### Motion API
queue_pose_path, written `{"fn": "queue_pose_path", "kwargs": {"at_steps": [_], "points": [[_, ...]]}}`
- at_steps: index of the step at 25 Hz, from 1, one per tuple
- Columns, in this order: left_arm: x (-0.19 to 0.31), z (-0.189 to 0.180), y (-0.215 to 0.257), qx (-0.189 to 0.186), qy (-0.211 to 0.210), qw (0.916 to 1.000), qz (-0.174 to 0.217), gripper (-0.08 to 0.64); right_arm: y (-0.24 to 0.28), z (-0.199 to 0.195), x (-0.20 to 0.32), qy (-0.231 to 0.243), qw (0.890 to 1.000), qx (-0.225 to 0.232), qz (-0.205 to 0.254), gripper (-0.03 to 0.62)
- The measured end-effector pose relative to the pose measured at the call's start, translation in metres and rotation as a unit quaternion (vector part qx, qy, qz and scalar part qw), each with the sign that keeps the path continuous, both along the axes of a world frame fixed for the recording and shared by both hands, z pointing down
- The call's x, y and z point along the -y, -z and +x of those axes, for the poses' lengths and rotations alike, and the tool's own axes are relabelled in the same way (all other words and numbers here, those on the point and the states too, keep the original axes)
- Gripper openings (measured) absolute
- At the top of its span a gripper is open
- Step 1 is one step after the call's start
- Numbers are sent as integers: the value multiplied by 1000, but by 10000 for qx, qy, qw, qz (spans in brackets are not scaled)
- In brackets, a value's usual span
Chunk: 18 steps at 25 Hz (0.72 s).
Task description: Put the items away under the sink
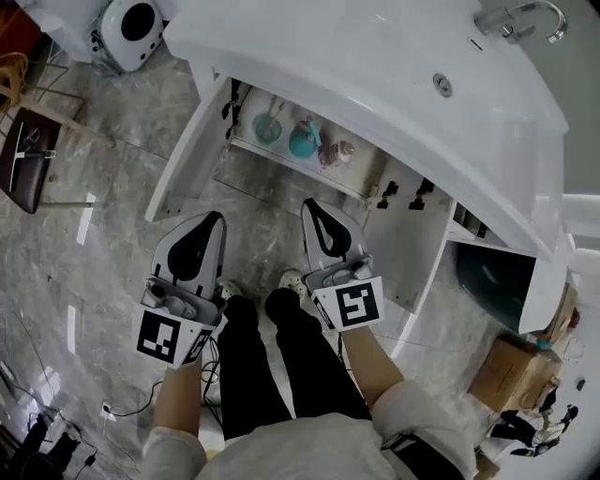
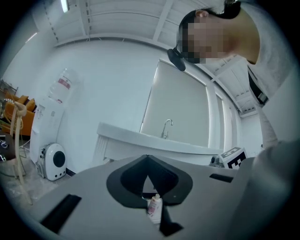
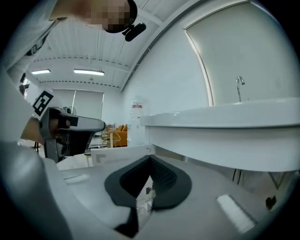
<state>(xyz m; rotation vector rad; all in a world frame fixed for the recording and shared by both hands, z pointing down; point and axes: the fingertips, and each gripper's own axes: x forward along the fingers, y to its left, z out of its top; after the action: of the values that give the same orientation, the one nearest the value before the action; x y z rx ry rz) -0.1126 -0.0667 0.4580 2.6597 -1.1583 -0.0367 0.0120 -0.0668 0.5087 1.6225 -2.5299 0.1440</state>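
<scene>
- The left gripper (image 1: 218, 217) is held out at the lower left of the head view, above the grey marble floor (image 1: 112, 216).
- In the left gripper view its jaws are seen pressed together at the tips, with nothing pinched between them.
- A small white and pink tube (image 2: 154, 208) is glimpsed through the narrow slit below those joined tips. Whether it sits in the slit or beyond it cannot be told.
- The right gripper (image 1: 309, 204) is held just right of the frame's centre, well apart from the left one. Its jaws are likewise closed tip to tip on nothing.
- The white sink counter (image 1: 375, 56) is spread across the top of the head view, with the tap (image 1: 520, 19) at the upper right corner.
- Under the counter the cabinet is open, with one door (image 1: 192, 150) swung out to the left and the other door (image 1: 417, 248) to the right.
- On the cabinet shelf (image 1: 272, 157), just above the grippers in the frame, three items are lined up. A teal cup (image 1: 268, 128) is at the left, a teal bottle (image 1: 304, 141) is in the middle and a pinkish item (image 1: 336, 153) is at the right.
- A white round appliance (image 1: 131, 30) is seen on the floor at the upper left.
</scene>
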Motion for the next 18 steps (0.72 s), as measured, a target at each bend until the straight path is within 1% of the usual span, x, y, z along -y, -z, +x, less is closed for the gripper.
{"fn": "queue_pose_path", "kwargs": {"at_steps": [3, 7, 10, 14, 18], "points": [[1, -5, 43, -29, 104, 9999, 72, 8, 39, -2, -5, -6, 10000, 71, -61, 11], [2, -4, 93, 23, 140, 9997, 214, 8, 87, -2, -7, -2, 9998, 175, -12, 11], [2, -5, 123, 27, 192, 9994, 275, 8, 120, -2, -7, -5, 9997, 221, 65, 11], [-6, -4, 162, -118, 210, 9993, 301, 8, 161, 2, -14, -18, 9997, 231, 90, 11], [-6, 1, 194, -111, 178, 9990, 393, 8, 193, 10, -16, -72, 9996, 215, 147, 11]]}}
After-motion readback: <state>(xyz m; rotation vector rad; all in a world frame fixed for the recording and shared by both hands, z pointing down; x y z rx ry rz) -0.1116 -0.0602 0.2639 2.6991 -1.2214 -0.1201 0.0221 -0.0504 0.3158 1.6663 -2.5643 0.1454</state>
